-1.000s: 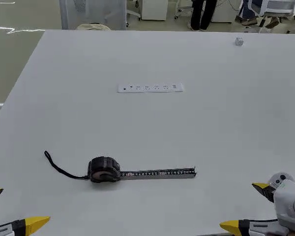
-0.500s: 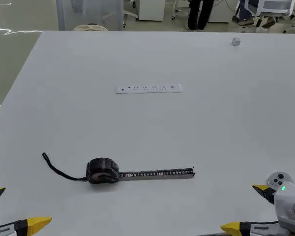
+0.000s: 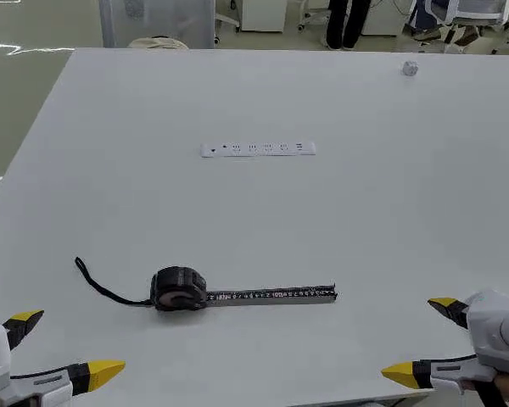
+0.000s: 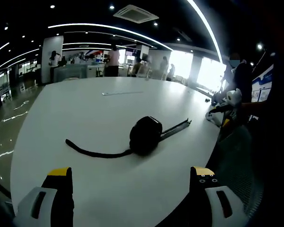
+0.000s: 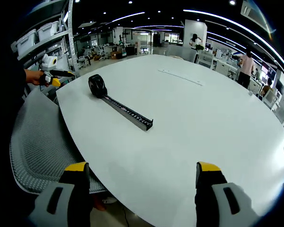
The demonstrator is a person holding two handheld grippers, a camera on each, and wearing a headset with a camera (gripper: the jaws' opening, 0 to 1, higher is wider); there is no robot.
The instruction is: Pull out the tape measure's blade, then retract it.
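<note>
One tape measure (image 3: 179, 289) lies on the white table (image 3: 390, 220) near the front edge, left of centre. Its long axis runs left to right in the head view, with the blade (image 3: 271, 295) drawn out flat to the right and a black strap (image 3: 102, 284) trailing left. One power strip (image 3: 259, 149) lies farther back, one small pale object (image 3: 410, 69) sits near the far right, and the left gripper (image 3: 65, 343) and right gripper (image 3: 420, 337) flank the tape, jaws spread, well apart from it.

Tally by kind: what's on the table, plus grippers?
tape measure: 1
power strip: 1
small grey object: 1
grippers: 2 (left gripper, right gripper, both open)
Total: 5
</note>
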